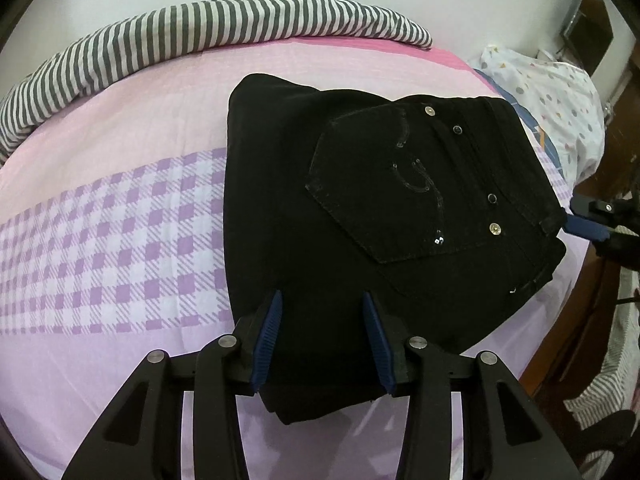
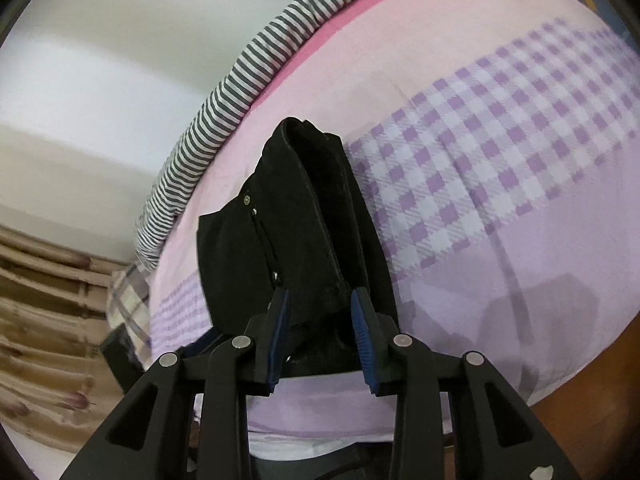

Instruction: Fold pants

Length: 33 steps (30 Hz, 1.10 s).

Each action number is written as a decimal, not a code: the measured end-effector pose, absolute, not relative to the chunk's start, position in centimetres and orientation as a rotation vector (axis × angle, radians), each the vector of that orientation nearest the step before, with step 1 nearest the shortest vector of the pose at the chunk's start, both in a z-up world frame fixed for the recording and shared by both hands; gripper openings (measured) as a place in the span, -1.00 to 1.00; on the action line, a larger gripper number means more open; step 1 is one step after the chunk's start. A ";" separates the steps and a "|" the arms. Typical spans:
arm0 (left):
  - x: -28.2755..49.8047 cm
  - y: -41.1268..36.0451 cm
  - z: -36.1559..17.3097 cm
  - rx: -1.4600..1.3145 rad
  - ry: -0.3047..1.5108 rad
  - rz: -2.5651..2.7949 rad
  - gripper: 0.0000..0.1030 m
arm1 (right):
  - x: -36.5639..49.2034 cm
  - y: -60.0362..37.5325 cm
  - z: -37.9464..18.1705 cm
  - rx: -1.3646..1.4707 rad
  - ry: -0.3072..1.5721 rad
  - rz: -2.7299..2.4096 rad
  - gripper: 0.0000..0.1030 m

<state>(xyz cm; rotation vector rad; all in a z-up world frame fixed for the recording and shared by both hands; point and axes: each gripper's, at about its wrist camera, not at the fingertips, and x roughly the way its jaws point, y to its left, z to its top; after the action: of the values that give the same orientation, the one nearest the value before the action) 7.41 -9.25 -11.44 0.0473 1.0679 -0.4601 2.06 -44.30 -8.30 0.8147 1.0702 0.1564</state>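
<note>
We see the black pants (image 1: pixel 360 208) folded into a thick bundle on the bed (image 1: pixel 120 208), lying across its pink and purple checked sheet (image 2: pixel 480 160). A back pocket (image 1: pixel 400 184) with metal studs faces up on the top layer.

Our left tongs (image 1: pixel 322 300) sit at the near edge of the bundle, their 2 blue pads (image 1: pixel 268 340) spread apart with a fold of the black cloth between them. The pads stand either side of that fold, and we cannot tell whether they press on it.

Our right tongs (image 2: pixel 320 296) are at another edge of the pants, where the stacked layers show end-on as a tall ridge. Their blue pads (image 2: pixel 364 332) are also apart, with the layered cloth between them, and again we cannot tell whether they pinch it. In the left wrist view, a blue pad of the right tongs (image 1: pixel 586 228) touches the waistband corner at the right side of the bundle.

A striped blanket (image 1: pixel 200 28) lies rolled along the far edge of the bed against the white wall. A white spotted cloth (image 1: pixel 552 92) sits near the bed's far right corner.
</note>
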 end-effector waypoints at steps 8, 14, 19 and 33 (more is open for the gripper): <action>6.9 -9.3 -11.6 0.047 1.055 -0.457 -0.14 | 2.6 -44.2 -9.6 0.834 1.081 0.124 -0.40; 6.8 -9.0 -11.7 0.028 1.050 -0.472 -0.13 | 2.5 -44.0 -9.4 0.825 1.044 0.076 -0.63; 6.9 -8.7 -11.5 0.018 1.056 -0.475 -0.13 | 1.8 -42.6 -7.1 0.723 0.999 0.057 -0.73; 6.5 -8.0 -11.1 0.014 1.086 -0.530 -0.13 | -1.0 -41.9 -7.7 0.694 1.048 -0.028 -0.78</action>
<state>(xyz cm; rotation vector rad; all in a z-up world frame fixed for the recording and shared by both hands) 6.55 -7.96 -11.14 0.0145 1.0864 -0.5297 -0.97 -41.87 -7.71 0.6940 1.0481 -0.0283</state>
